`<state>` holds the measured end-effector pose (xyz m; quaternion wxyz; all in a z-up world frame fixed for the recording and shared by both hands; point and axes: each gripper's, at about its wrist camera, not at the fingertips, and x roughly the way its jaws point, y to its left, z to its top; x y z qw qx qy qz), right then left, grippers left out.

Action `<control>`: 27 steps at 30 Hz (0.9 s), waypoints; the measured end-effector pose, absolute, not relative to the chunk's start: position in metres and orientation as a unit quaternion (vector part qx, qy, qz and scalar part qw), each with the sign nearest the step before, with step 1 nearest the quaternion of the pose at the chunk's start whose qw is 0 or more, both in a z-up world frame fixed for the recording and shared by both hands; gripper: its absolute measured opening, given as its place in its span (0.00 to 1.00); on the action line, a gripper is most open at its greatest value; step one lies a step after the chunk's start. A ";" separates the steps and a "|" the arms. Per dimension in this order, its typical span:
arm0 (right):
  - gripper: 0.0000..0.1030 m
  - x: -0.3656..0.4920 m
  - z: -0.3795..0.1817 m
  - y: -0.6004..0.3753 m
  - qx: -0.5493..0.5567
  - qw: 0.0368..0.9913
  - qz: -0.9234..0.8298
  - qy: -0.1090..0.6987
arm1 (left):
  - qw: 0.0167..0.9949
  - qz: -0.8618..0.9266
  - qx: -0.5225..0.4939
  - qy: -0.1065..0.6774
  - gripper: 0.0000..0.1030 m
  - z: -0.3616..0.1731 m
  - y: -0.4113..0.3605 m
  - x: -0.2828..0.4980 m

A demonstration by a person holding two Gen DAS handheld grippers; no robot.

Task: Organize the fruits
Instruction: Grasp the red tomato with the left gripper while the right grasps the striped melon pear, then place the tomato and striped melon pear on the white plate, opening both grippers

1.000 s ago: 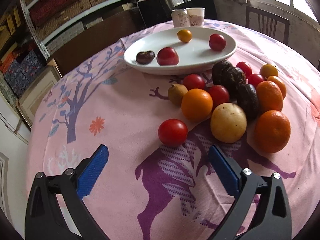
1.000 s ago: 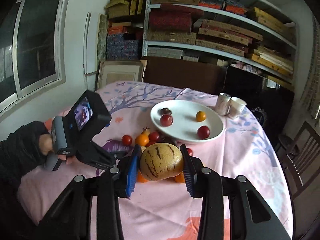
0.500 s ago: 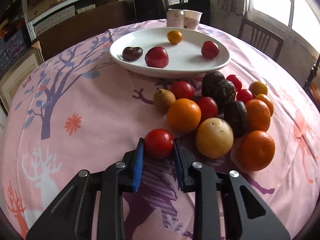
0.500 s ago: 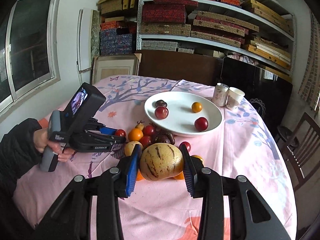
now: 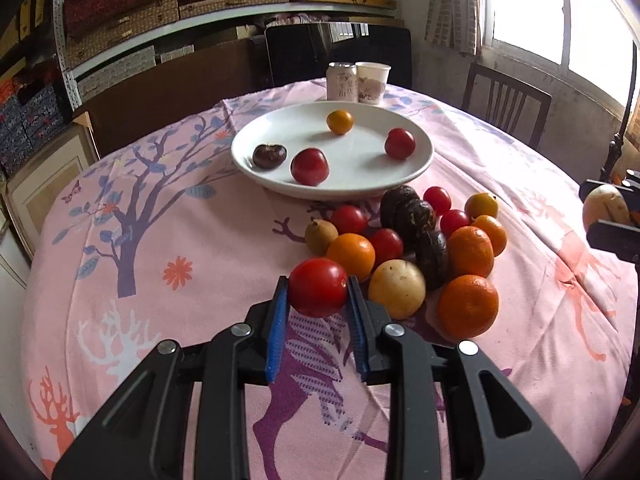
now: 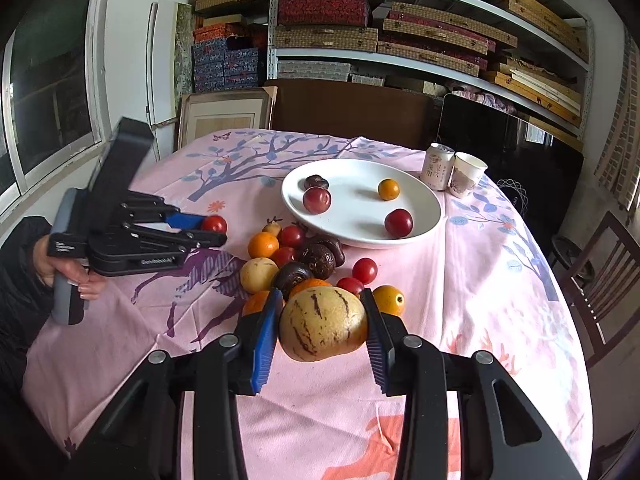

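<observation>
Item: left tongs [image 5: 318,300] clenched on a red tomato [image 5: 318,286], right tongs [image 6: 322,328] clenched on a striped pepino melon [image 6: 323,328], both clear of the surface; white plate [image 5: 420,168] straight ahead beyond the fruit pile [image 5: 404,240], left tongs seemingly nearer.

Round table [image 6: 500,280] w/ pink tree-and-deer print cloth. Metal shelving [image 6: 400,56] at 12 o'clock in right-wrist view — stacked w/ woven, patterned boxes. Dark wooden chair [image 6: 600,272] at 3 o'clock. Window [image 6: 48,80] at 9 o'clock, white wall beside. Left-wrist view: bright window [image 5: 560,20] at 1–2 o'clock — daylight, curtain [image 5: 452,4] alongside.
</observation>
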<state>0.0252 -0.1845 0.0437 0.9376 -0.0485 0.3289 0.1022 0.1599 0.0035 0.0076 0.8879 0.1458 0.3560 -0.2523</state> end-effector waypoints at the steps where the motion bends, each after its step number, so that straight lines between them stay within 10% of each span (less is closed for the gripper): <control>1: 0.39 0.026 0.043 -0.186 -0.041 0.937 0.103 0.330 | 0.890 -0.251 0.146 0.351 0.26 0.012 0.002 0.157; 27: 0.39 0.195 0.062 -0.225 -0.028 0.961 -0.014 0.275 | 0.954 -0.116 0.105 0.254 0.26 0.080 -0.085 0.266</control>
